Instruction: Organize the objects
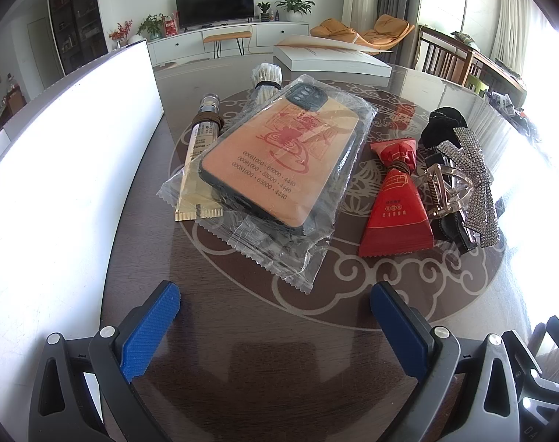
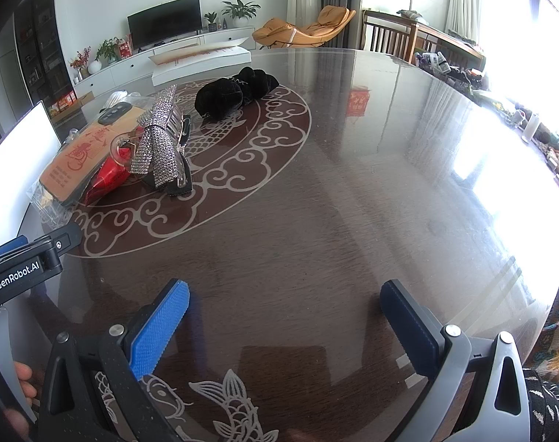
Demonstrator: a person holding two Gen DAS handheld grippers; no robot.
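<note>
Looking through the left wrist camera, I hold the left gripper [image 1: 275, 309] spread wide and empty above the table [image 1: 242, 331]. The phone case [image 1: 279, 158] in its clear wrapper lies at twelve o'clock, resting partly on a long sachet [image 1: 196, 169] at eleven. I judge it light and stiff, but the film is slippery, so I would pinch across the case's long sides, not the loose crimped edge. A red packet [image 1: 393, 206] sits at one o'clock, touching a clear hair claw [image 1: 445, 191] and a rhinestone bow clip [image 1: 474, 180], both probably fragile. A white box [image 1: 77, 169] walls off nine o'clock.

In the right wrist camera, the right gripper [image 2: 285, 316] is also spread and holds nothing. The same pile sits at ten o'clock, a soft black scrunchie [image 2: 235, 90] at eleven. From twelve to three the tabletop is bare out to its rounded edge, good room for moving.
</note>
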